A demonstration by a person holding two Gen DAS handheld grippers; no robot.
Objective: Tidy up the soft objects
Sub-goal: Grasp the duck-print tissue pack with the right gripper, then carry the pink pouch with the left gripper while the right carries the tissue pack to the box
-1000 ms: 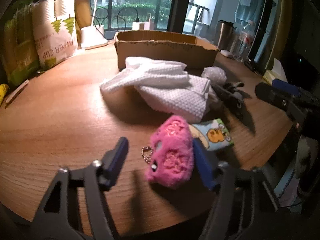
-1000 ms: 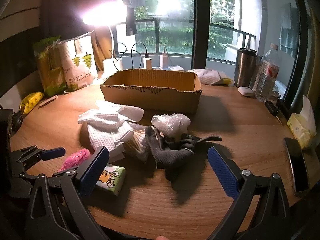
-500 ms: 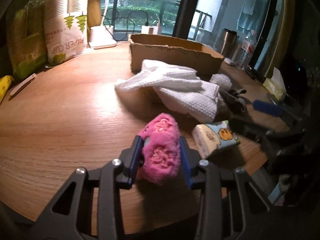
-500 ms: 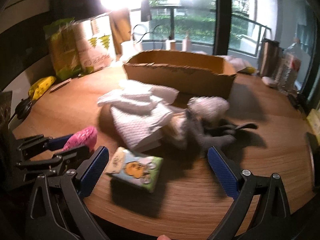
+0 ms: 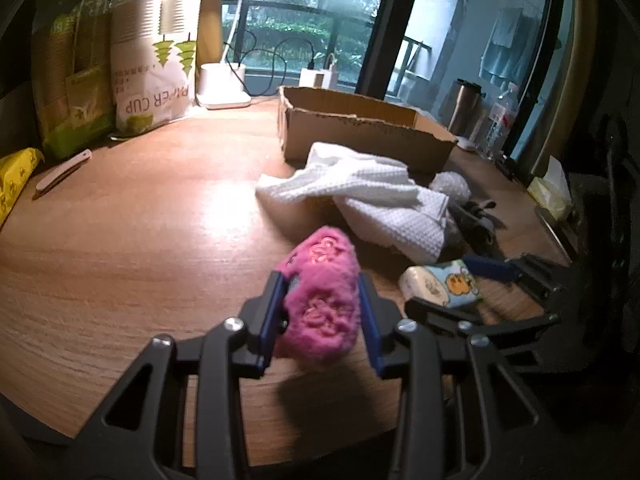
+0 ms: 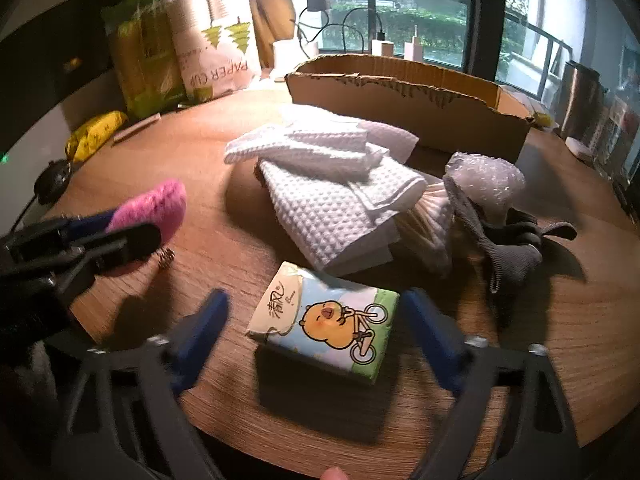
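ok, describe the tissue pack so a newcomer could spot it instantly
Start at the cardboard box at the back of the round wooden table, then come forward past the heap of white waffle cloths. The tissue pack lies flat near the table's front edge, between the open right tool's fingers. It alone carries a cartoon: a yellow animal on a bicycle.

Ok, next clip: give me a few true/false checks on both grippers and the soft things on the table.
1. The left gripper is shut on the pink plush. True.
2. The right gripper grips the tissue pack. False: it is open, its fingers either side of the pack.
3. The white towel lies inside the box. False: it lies on the table in front of it.
4. The grey cloth lies right of the towel. True.
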